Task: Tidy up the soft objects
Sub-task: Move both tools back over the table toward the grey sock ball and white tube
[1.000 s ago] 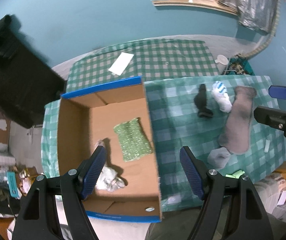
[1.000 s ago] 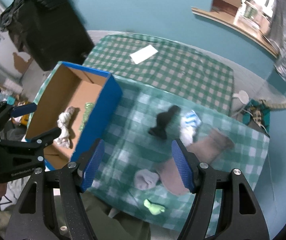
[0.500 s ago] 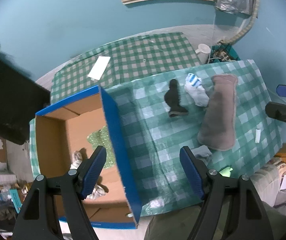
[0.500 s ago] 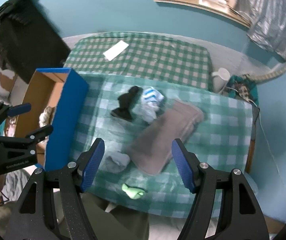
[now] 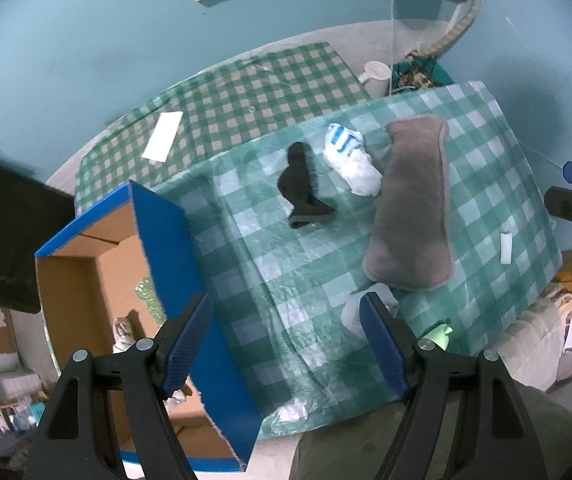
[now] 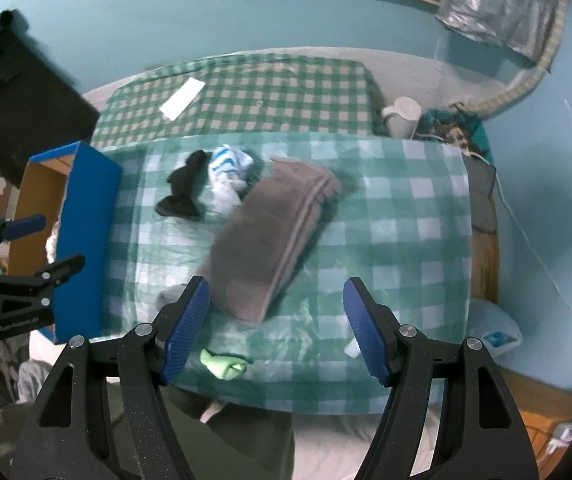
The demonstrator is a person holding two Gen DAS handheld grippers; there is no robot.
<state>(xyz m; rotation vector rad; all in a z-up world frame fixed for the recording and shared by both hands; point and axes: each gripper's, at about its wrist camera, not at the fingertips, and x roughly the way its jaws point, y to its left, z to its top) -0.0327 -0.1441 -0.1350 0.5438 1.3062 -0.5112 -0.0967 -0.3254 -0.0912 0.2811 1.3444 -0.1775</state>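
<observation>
Left gripper (image 5: 286,336) wide open, empty; swung off cardboard box (image 5: 166,248), now at 9 o'clock, toward cloth. Right gripper (image 6: 276,320) wide open, empty. Grey towel (image 6: 270,236) at 12, black sock (image 6: 182,192) beyond, 11: next pick pending.

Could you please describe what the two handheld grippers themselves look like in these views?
Both look alike. The left gripper and the right gripper each have two matte black angular arms with silver round screw heads at the joints, ending in blue ribbed finger pads. Seen from the right wrist view, the left gripper's body carries small white lettering, too small to read. No cables show.
</observation>
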